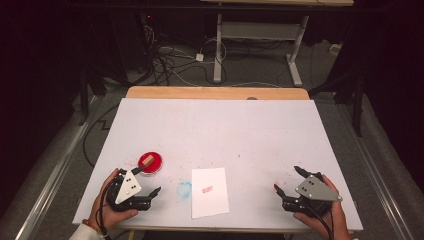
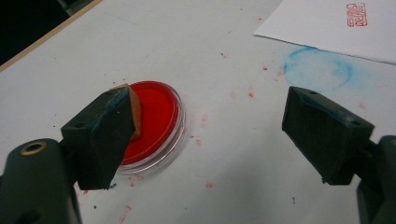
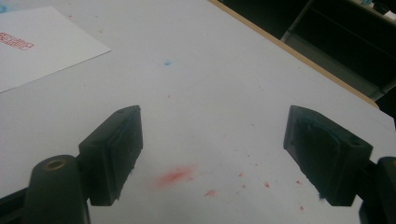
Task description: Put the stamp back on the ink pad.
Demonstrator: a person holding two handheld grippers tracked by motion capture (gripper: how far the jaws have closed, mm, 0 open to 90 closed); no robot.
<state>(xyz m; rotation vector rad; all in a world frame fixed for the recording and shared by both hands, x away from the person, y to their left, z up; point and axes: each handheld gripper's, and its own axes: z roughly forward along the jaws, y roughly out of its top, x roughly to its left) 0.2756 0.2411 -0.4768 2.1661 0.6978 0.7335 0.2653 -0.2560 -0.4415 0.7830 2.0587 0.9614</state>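
A round red ink dish (image 1: pixel 151 163) sits at the table's front left with a small wooden stamp (image 1: pixel 146 160) resting in it. My left gripper (image 1: pixel 147 181) is just in front of the dish and open. In the left gripper view the dish (image 2: pixel 159 119) lies behind the left jaw, which hides most of the stamp (image 2: pixel 136 112); nothing is between the jaws of that gripper (image 2: pixel 210 130). A white paper (image 1: pixel 210 192) with a red stamp mark (image 1: pixel 207 189) lies front centre. My right gripper (image 1: pixel 289 180) is open at the front right, and this gripper (image 3: pixel 212 149) is over bare table.
A blue ring stain (image 1: pixel 184 190) marks the cover between dish and paper. Red ink specks dot the white cover (image 1: pixel 225 130), and a red smear (image 3: pixel 173 177) lies under the right gripper. The wooden table edge (image 1: pixel 215 92) runs along the far side. Cables lie on the floor beyond.
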